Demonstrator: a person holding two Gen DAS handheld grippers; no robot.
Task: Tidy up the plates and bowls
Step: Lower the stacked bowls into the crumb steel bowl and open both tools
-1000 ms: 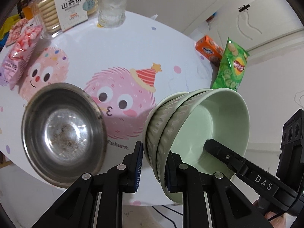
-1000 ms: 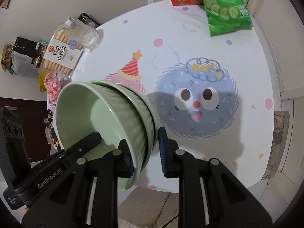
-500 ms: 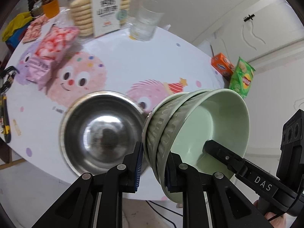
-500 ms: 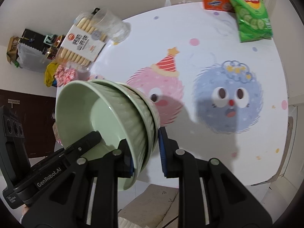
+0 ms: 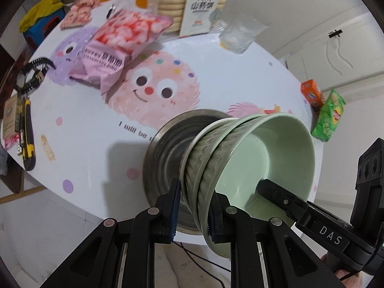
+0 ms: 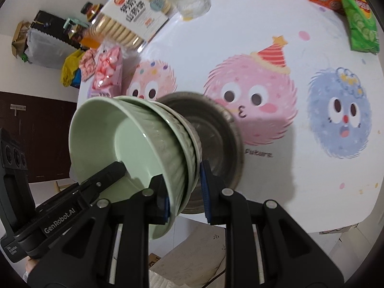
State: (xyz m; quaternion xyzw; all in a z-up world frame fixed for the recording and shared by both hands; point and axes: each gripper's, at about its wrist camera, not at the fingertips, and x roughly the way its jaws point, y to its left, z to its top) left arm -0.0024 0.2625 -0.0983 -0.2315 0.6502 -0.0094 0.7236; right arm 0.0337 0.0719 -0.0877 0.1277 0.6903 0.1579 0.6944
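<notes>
Green nested bowls [image 5: 252, 158], clamped at opposite rims by left claw [image 5: 193, 210] and right claw [image 6: 183, 192], had shifted over the steel bowl [image 5: 165, 153], lower centre—stacking looked imminent.

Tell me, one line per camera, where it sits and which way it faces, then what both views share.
Left wrist: sits on the left tool, faces steeply down at the table; its fingers clamp the green bowls; right tool enters at right.
Right wrist: sits on the right tool, faces steeply down; its fingers clamp the bowls' other side; left tool enters at left.
Shared: green bowls, steel bowl, table.
</notes>
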